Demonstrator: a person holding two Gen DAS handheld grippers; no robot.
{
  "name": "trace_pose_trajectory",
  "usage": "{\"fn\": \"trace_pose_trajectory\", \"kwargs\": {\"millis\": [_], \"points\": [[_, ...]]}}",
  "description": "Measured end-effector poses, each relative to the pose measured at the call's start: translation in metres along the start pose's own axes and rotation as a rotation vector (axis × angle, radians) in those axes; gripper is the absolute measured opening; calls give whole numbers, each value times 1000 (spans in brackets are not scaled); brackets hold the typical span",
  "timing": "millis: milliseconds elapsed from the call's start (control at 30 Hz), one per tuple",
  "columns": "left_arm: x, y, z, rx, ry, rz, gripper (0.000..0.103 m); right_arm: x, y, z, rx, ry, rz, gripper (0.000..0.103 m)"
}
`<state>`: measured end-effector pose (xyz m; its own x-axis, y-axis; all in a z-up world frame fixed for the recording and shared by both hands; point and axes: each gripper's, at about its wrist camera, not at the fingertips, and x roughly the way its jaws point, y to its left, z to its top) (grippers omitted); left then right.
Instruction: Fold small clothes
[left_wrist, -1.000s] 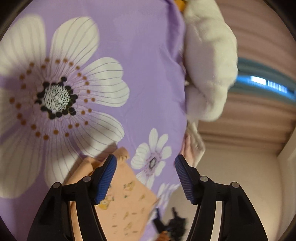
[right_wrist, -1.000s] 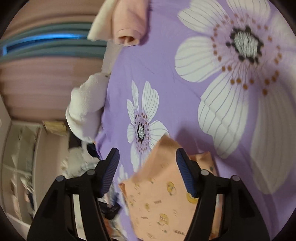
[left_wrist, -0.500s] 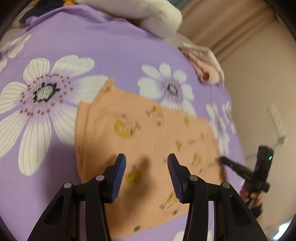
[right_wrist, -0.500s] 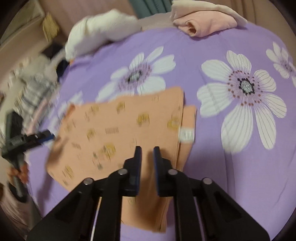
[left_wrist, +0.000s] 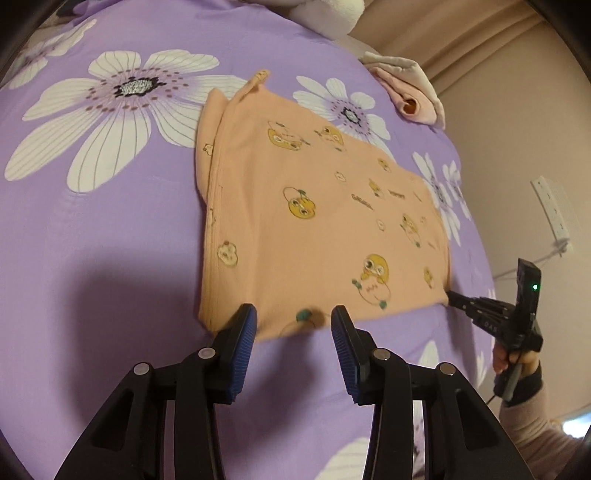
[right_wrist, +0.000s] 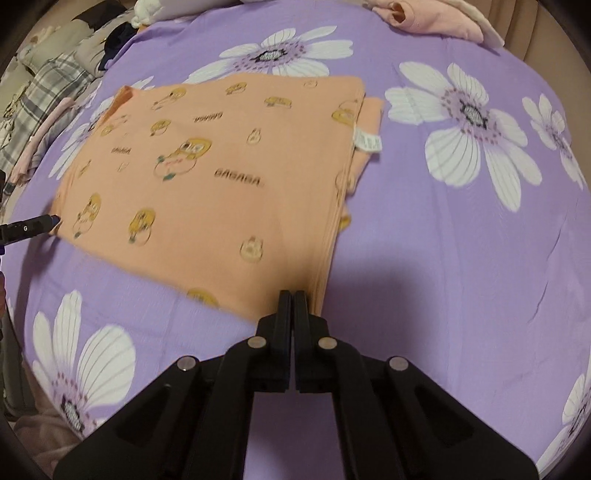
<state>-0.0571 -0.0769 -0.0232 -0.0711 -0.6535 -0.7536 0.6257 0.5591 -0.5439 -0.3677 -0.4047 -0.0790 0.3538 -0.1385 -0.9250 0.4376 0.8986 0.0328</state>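
Observation:
An orange garment with cartoon prints (left_wrist: 314, 221) lies folded flat on the purple flowered bedsheet (left_wrist: 92, 240); it also shows in the right wrist view (right_wrist: 207, 166). My left gripper (left_wrist: 293, 321) is open, its fingertips at the garment's near edge. My right gripper (right_wrist: 292, 295) has its jaws together at the garment's near corner; whether cloth is pinched between them is not visible. It also shows in the left wrist view (left_wrist: 452, 297), shut at the garment's right corner.
A folded pink and cream garment (left_wrist: 410, 92) lies at the far edge of the bed, also in the right wrist view (right_wrist: 432, 16). A white plush (left_wrist: 325, 11) sits at the back. Plaid and other clothes (right_wrist: 48, 85) are piled at the left.
Both grippers swung down from facing the sheet up close to the garment's near edge. The right gripper went from open to shut. The left gripper stayed open and narrowed a little.

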Motion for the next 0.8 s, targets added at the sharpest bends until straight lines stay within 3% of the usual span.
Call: {"fn": "trace_pose_trajectory", "kwargs": {"millis": [67, 100, 267, 500, 667, 800], "points": [[-5, -5, 7, 14, -15, -11, 43, -8, 2, -2, 2, -17, 11, 2], [-7, -7, 13, 15, -33, -18, 43, -13, 1, -2, 15, -39, 29, 9], [-3, -12, 68, -5, -131, -55, 43, -30, 3, 7, 61, -152, 103, 9], [37, 7, 151, -151, -194, -109, 43, -19, 12, 33, 102, -242, 191, 9], [62, 44, 169, -247, -172, 44, 43, -5, 5, 34, 163, -232, 233, 9], [46, 69, 164, -310, -220, 83, 40, -4, -6, 30, 193, -229, 209, 9]]}}
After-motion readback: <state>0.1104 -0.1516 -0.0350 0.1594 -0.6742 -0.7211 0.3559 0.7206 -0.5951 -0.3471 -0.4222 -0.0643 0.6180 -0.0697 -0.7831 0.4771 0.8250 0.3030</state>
